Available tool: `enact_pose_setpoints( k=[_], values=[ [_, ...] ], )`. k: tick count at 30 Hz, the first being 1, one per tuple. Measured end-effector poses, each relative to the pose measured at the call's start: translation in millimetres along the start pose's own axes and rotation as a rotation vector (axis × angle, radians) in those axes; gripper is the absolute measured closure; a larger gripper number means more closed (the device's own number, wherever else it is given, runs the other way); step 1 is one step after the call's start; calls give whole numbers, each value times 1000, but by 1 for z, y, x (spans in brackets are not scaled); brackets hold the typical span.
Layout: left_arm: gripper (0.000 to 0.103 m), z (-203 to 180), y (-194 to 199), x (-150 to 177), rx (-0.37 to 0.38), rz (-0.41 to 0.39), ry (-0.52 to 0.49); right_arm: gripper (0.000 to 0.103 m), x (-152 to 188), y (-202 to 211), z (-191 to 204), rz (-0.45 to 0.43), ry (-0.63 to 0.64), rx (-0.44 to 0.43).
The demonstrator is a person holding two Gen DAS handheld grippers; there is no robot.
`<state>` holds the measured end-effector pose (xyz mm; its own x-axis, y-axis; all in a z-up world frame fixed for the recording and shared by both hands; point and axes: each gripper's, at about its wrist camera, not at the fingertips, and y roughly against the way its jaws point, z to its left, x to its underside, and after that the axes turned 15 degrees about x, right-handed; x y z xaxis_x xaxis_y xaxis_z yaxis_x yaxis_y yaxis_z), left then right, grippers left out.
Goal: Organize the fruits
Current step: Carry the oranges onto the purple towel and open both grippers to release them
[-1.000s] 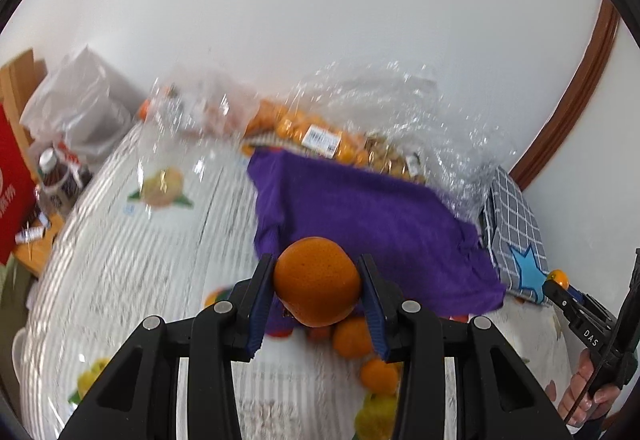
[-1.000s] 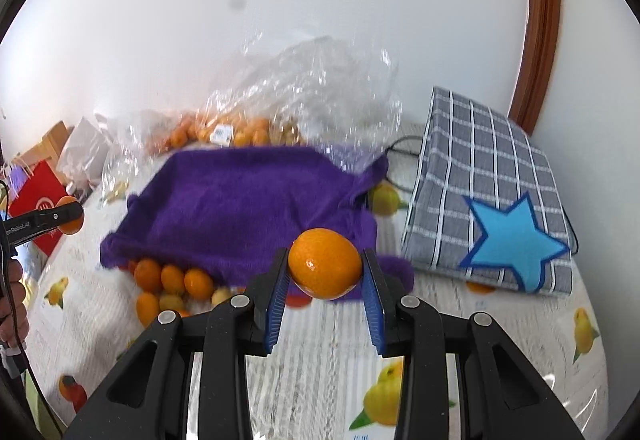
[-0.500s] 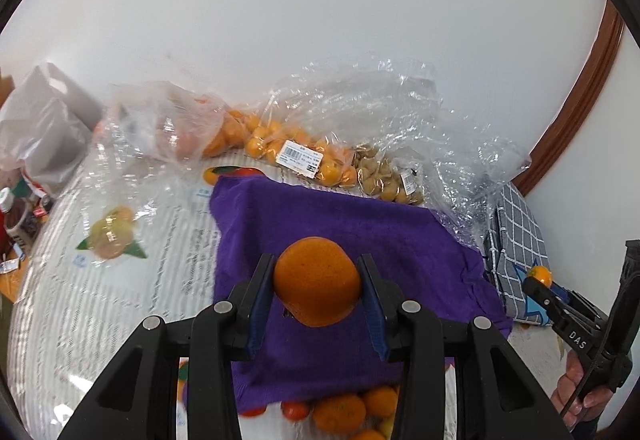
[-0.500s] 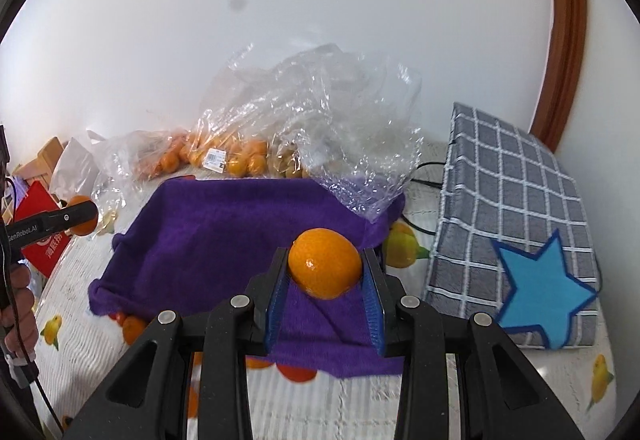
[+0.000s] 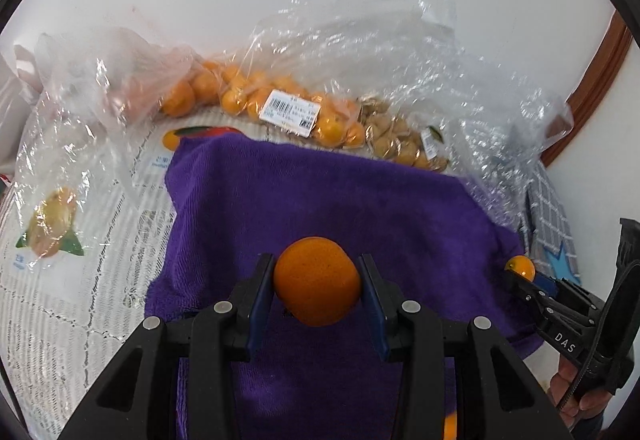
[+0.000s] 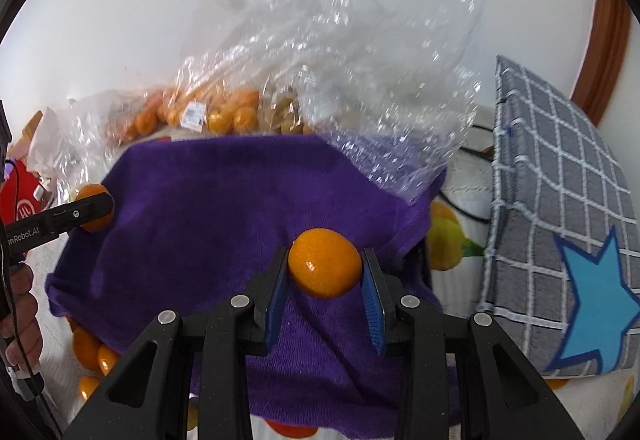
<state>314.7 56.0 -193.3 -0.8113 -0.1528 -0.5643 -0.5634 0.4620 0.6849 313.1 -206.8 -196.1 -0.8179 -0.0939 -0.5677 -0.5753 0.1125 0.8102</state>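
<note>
Left gripper (image 5: pixel 318 290): jaws clamped on orange (image 5: pixel 316 286), held above purple towel (image 5: pixel 320 200). Right gripper (image 6: pixel 325 278): jaws clamped on smaller orange (image 6: pixel 324 264), above same towel. Right gripper body marked "DAS"; left marked "…anRobot.AI". Bagged oranges (image 5: pixel 256 96) behind towel carry white barcode label (image 5: pixel 290 112), text unreadable. Checked bag (image 6: pixel 560 224) shows blue star.

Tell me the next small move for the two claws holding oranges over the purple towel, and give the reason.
Probably lower both claws a little further and set the fruit on the purple towel. The left claw is shut on an orange, the right claw on another orange, and both hang above bare towel with nothing in the way below.
</note>
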Motion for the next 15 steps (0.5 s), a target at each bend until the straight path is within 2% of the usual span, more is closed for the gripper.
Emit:
enact_pose_setpoints(
  k=[11,15],
  values=[
    [64,5,-8,7,-2,18,-20,68,12,-20,11,30,9,-27],
    [64,4,-9,10,7,12,-38,68,14,-20,19,9,24,-6]
  ],
)
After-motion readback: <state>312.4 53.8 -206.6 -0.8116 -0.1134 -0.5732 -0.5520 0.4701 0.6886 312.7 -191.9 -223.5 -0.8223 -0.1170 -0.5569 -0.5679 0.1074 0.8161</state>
